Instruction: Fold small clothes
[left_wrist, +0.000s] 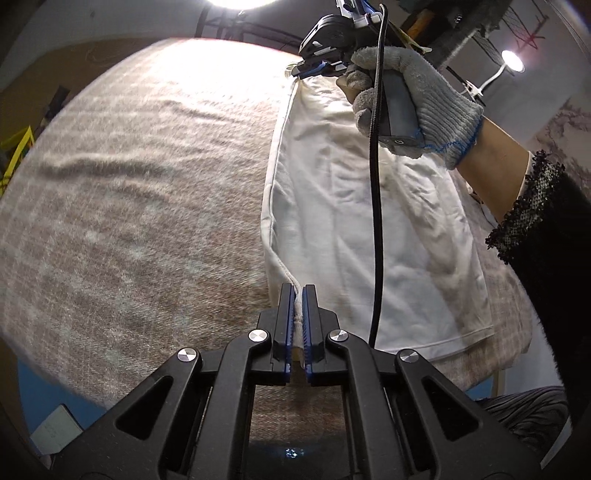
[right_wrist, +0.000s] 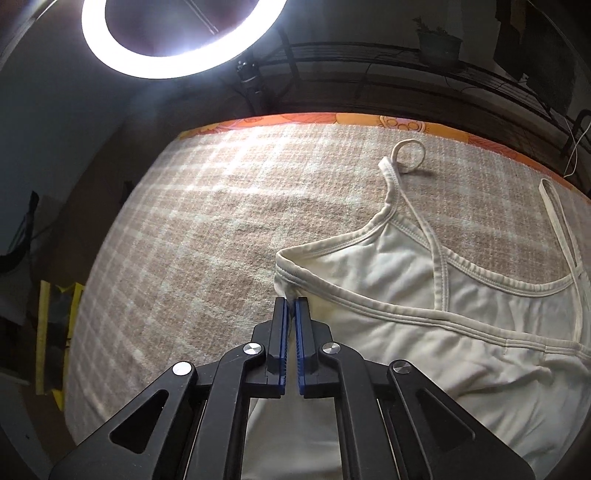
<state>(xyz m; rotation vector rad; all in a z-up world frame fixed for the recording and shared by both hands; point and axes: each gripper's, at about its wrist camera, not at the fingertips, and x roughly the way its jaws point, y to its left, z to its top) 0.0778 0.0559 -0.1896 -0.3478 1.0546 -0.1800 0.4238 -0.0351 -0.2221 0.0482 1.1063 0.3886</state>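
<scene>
A white camisole top lies flat on a beige checked blanket. My left gripper is shut on the near hem corner of the camisole. My right gripper, held by a gloved hand, is shut on the far left corner of the same garment. In the right wrist view the right gripper pinches the camisole's underarm corner at the top edge. Its thin shoulder straps trail out on the blanket toward the far edge.
A ring light glares above the far side. An orange patterned edge borders the blanket's far side. A black cable hangs from the right gripper across the garment. Metal shelving stands behind the table.
</scene>
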